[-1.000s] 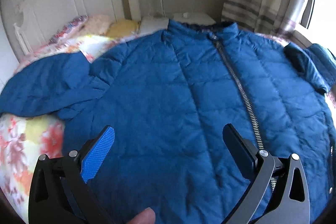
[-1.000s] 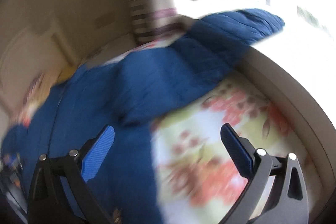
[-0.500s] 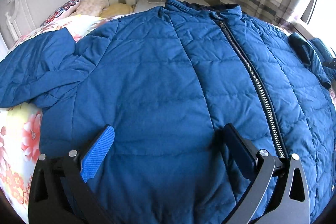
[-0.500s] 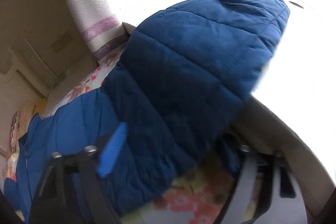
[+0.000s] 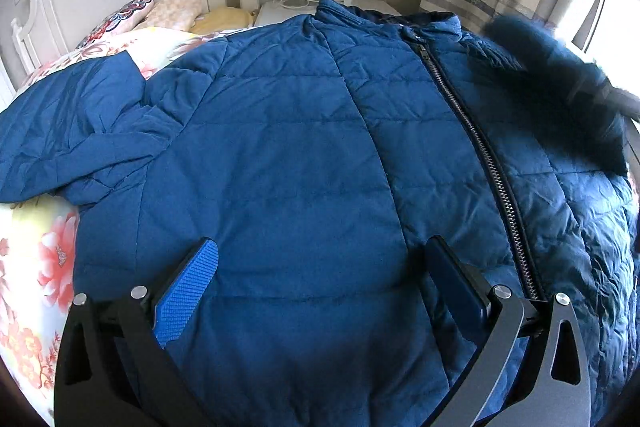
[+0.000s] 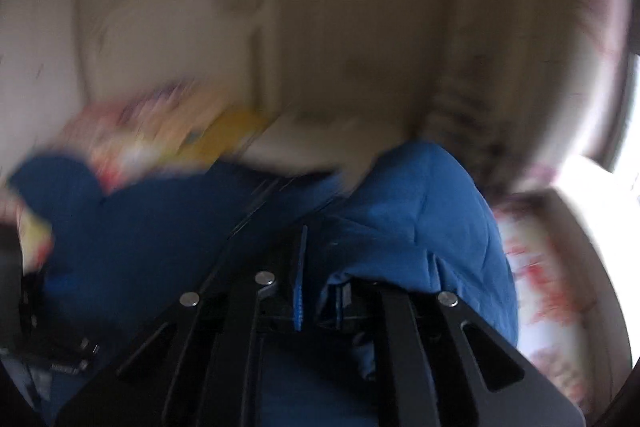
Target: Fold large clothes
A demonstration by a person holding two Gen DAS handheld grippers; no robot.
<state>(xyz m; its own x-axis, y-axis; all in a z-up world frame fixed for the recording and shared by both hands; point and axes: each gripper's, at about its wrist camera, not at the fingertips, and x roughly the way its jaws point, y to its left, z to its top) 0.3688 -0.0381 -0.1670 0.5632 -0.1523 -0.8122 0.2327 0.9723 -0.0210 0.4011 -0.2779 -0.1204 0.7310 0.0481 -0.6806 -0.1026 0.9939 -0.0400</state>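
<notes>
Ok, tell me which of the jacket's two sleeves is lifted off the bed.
The right sleeve, by the window: the right gripper is shut on it, raised and blurred. The left sleeve lies crumpled flat on the floral bedspread.

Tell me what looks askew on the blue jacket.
The blue quilted zip-up jacket lies flat on the floral bedsheet, but its far-left sleeve is crumpled and bent back. The other sleeve is pinched in the right gripper. The left gripper is open.

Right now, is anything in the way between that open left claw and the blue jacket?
Nothing visible. The left gripper hangs open right over the jacket front, beside the zipper. The right gripper is shut on the sleeve.
</notes>
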